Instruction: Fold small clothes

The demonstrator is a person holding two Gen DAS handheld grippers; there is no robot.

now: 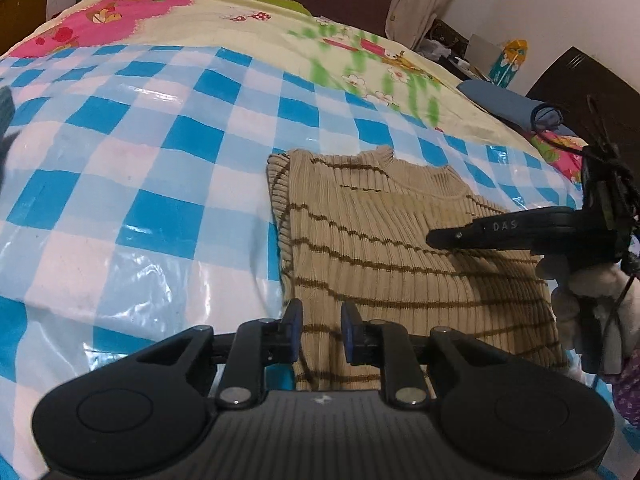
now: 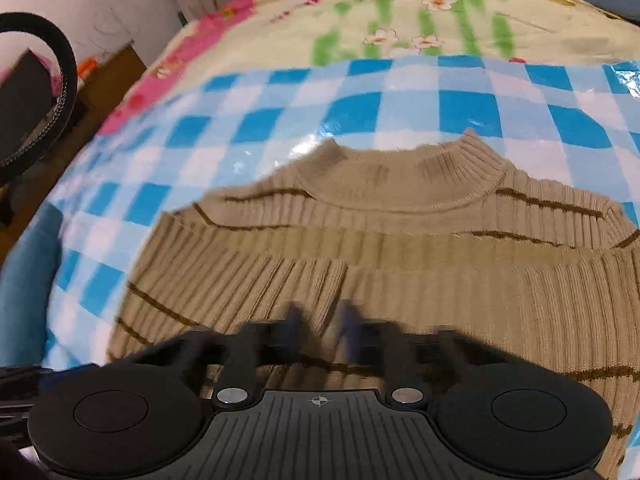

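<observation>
One garment: a beige ribbed knit sweater with thin brown stripes (image 1: 392,248) lies flat on the glossy blue-and-white checked plastic sheet (image 1: 132,184); the sheet covers part of a cream floral bedspread with pink and green patches (image 1: 248,36)
Position: right of the sheet's middle in the left wrist view; it fills the lower half of the right wrist view
Pointing: its ribbed round collar (image 2: 416,176) faces the far end of the bed, the hem end towards both cameras
Long axis: collar to hem, running away from the cameras; the brown stripes cross it
Fold state: both sides are turned in over the body, and their ribbed edges meet near the middle below the collar
Left gripper (image 1: 320,332): over the sweater's near left part; blue pads stand apart with knit showing between them; whether they pinch the fabric cannot be told
Right gripper (image 2: 320,328): blurred, over the sweater's middle; a gap shows between its fingers, nothing clamped
Right gripper from the left view: its black finger (image 1: 496,232) reaches in from the right edge above the sweater's right side; a gloved hand (image 1: 588,304) holds it
Far right: a folded blue cloth (image 1: 508,104) lies on the bed edge, well apart from the sweater
</observation>
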